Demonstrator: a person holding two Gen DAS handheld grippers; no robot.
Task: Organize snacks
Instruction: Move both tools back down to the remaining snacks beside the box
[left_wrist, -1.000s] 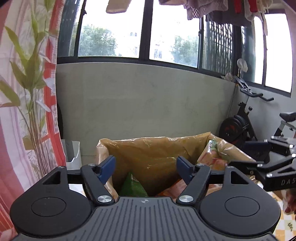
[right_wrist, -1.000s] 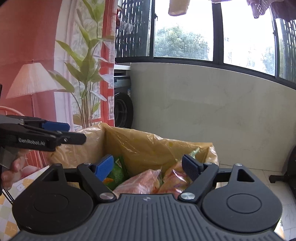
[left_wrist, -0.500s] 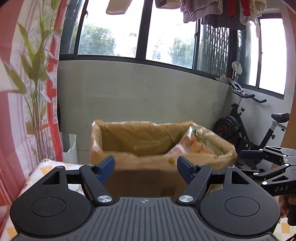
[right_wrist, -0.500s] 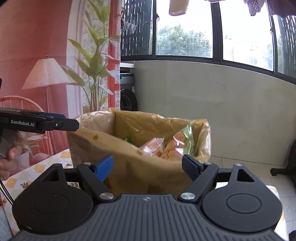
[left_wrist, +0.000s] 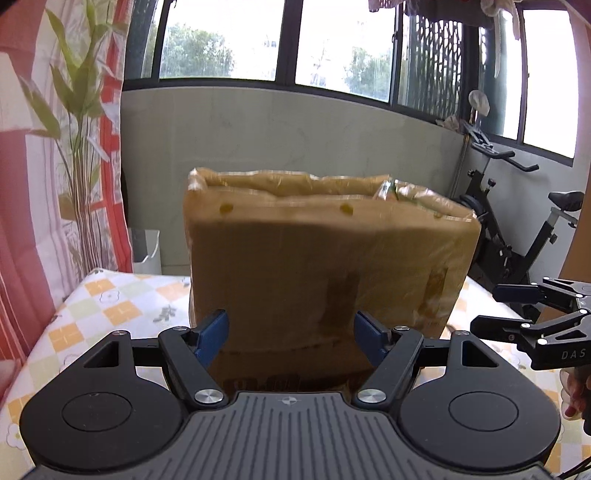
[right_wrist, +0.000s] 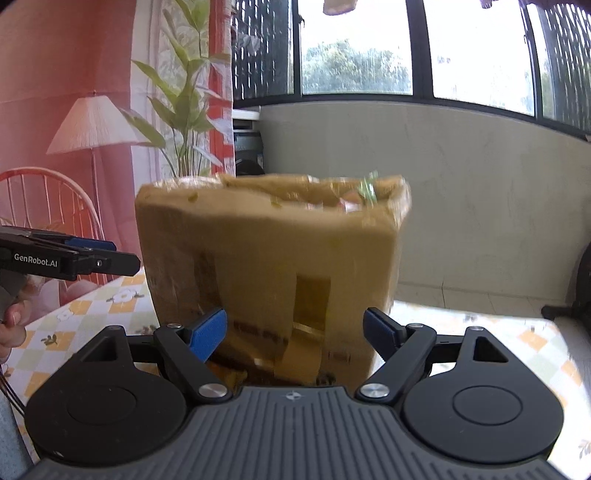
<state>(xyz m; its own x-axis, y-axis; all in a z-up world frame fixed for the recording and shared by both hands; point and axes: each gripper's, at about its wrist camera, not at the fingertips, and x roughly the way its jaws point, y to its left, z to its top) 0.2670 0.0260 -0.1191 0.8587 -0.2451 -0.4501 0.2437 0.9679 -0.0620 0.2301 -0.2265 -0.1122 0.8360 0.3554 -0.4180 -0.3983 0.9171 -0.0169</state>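
A tall brown cardboard box (left_wrist: 325, 266) wrapped in clear tape stands on the checked tablecloth (left_wrist: 110, 306). Snack packets peek over its open top: a green-edged packet (right_wrist: 364, 192) in the right wrist view, a shiny wrapper (left_wrist: 391, 190) in the left wrist view. My left gripper (left_wrist: 291, 332) faces the box's near side low down, open, with nothing between its blue pads. My right gripper (right_wrist: 295, 330) is also open and empty, in front of the box (right_wrist: 273, 266). Each gripper shows in the other's view: the right gripper (left_wrist: 513, 310) at right, the left gripper (right_wrist: 99, 256) at left.
An exercise bike (left_wrist: 517, 236) stands behind the table at right. A red patterned curtain with a plant print (left_wrist: 55, 147) hangs at left, beside a white bin (left_wrist: 147, 247). A low grey wall (left_wrist: 295, 133) under windows runs behind. A hand (right_wrist: 11, 321) holds the left gripper.
Both grippers have drawn back from over the box and sunk. The box's inside was in view before; now I face its outer side. Both jaws stay equally wide.
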